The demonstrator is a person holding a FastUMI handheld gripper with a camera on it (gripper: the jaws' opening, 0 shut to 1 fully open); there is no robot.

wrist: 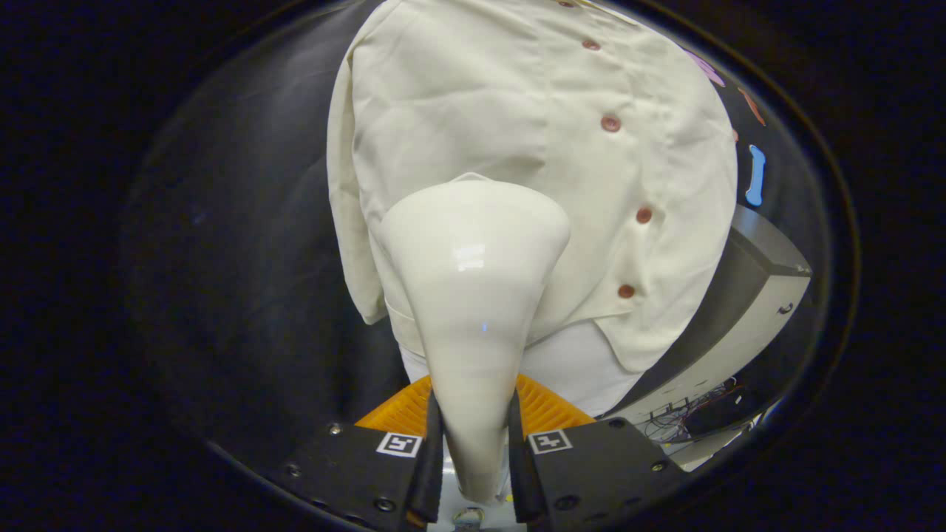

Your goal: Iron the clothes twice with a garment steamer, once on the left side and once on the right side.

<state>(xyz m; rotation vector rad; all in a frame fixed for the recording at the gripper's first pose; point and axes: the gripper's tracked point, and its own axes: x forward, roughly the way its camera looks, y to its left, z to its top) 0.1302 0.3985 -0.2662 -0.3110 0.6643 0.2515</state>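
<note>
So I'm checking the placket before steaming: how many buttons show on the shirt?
5 buttons run down the shirt beside the steamer head held in the gripper. More may be hidden higher up.

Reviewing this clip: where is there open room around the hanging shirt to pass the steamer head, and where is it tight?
Open room lies left of the shirt, against the dark booth wall. The right is crowded: a grey cabinet with loose cables sits by the hem. The gripper is shut on the steamer, its head facing the shirt's lower left.
</note>
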